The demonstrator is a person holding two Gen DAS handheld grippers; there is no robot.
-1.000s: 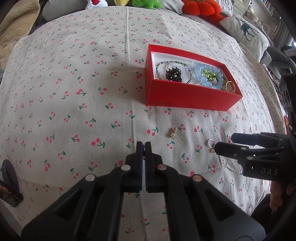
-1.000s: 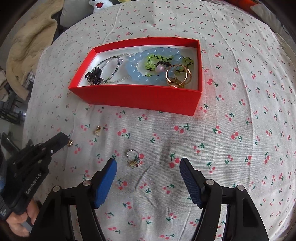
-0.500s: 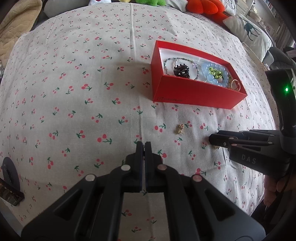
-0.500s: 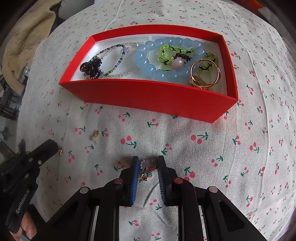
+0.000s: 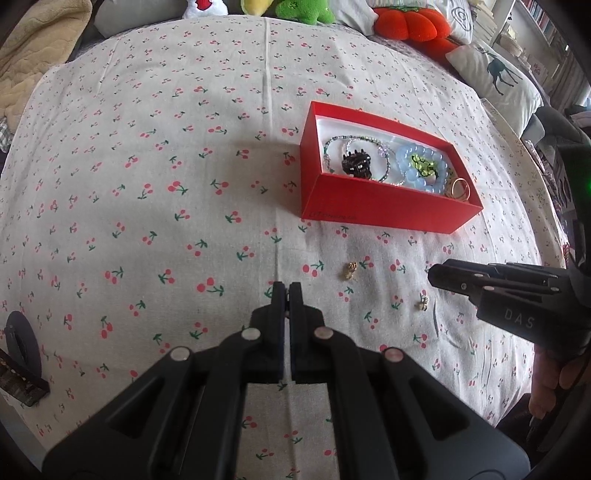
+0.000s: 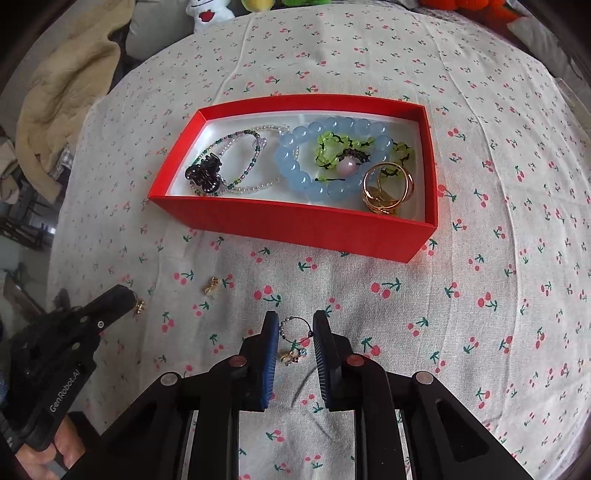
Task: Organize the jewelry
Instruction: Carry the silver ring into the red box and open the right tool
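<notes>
A red box [image 6: 295, 225] [image 5: 384, 206] on the cherry-print cloth holds a blue bead bracelet [image 6: 306, 162], a green bracelet, thin bead strands, a dark hair clip [image 6: 205, 177] and a gold ring [image 6: 388, 188]. My right gripper [image 6: 295, 332] is shut on a small beaded ring with a charm [image 6: 293, 341], held between the blue pads and lifted a little; in the left wrist view the charm [image 5: 423, 303] hangs below that gripper. My left gripper [image 5: 285, 291] is shut and empty. Two small gold earrings [image 6: 211, 286] [image 6: 139, 305] lie on the cloth.
Plush toys [image 5: 410, 26] and a deer-print pillow [image 5: 498, 74] line the far edge of the bed. A beige blanket [image 6: 62, 107] lies at the far left. A dark object [image 5: 22, 354] sits at the cloth's left edge.
My right gripper closed from wide open onto the beaded ring and raised it slightly off the cloth. My left gripper stayed shut and shifted a little.
</notes>
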